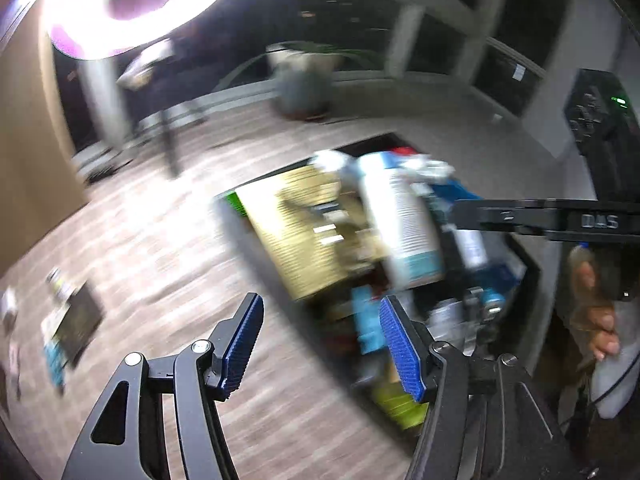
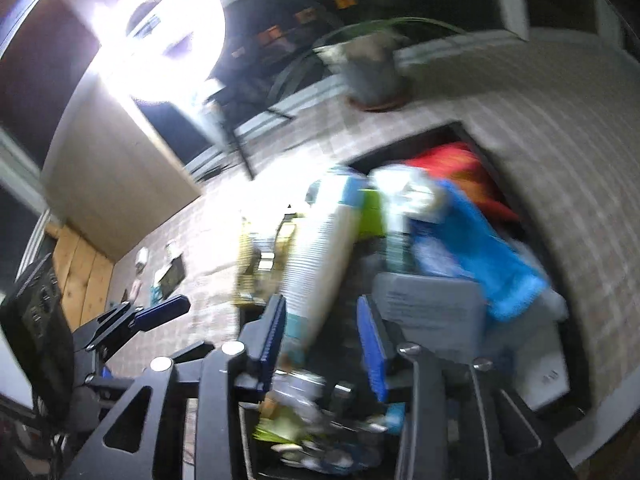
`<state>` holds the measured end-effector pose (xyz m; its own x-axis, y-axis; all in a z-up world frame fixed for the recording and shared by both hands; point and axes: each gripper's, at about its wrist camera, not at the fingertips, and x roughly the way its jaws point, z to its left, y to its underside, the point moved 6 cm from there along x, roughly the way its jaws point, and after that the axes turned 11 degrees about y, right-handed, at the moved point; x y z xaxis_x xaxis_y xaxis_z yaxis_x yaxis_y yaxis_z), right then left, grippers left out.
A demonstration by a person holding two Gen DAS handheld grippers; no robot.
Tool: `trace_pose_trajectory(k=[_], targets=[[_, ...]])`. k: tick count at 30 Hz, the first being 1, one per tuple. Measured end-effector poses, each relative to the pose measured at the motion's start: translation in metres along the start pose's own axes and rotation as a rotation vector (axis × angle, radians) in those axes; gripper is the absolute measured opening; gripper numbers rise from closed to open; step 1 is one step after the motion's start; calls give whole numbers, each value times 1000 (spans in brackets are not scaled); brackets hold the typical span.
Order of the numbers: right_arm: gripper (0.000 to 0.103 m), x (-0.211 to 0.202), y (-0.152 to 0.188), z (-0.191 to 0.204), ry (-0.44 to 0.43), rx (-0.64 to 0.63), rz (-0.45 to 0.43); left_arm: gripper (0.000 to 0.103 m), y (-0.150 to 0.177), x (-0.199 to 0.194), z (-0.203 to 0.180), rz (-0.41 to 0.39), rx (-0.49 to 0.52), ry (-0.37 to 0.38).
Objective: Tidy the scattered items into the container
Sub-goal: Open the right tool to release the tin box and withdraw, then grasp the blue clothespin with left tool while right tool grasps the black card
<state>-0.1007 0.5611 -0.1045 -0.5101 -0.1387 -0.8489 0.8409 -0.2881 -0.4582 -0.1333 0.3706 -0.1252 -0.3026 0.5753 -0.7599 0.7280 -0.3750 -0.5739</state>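
Blurred frames, left tongs (image 1: 320, 344) spread wide and holding nothing over the wood-look floor (image 1: 160, 248), right tongs (image 2: 322, 340) parted with nothing between them — dark container (image 1: 532, 264) on the floor, heaped with a gold box (image 1: 296, 232), white tube (image 1: 404, 220), blue cloth (image 2: 488, 256) — more scattered items (image 1: 68, 320) well apart at left.

Domestic interior at night: wood-plank floor (image 1: 168, 248), potted green plant in grey pot (image 1: 302, 88) by dark windows, glowing ring light (image 1: 132, 0) upper left.
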Motion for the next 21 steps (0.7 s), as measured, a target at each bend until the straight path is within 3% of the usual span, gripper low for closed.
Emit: trace_pose_trajectory(k=[10,13,21], targets=[[43,52,-15,143,-70,-271,70,65,57,-64,157,-25,-243,-216],[48,75,-19,183,-86,-340,103,65,71,-79,190,-29,-293,-261],[49,148,-26,262,-123,-425,221,65,96,-91,263,-21,-422,-326]])
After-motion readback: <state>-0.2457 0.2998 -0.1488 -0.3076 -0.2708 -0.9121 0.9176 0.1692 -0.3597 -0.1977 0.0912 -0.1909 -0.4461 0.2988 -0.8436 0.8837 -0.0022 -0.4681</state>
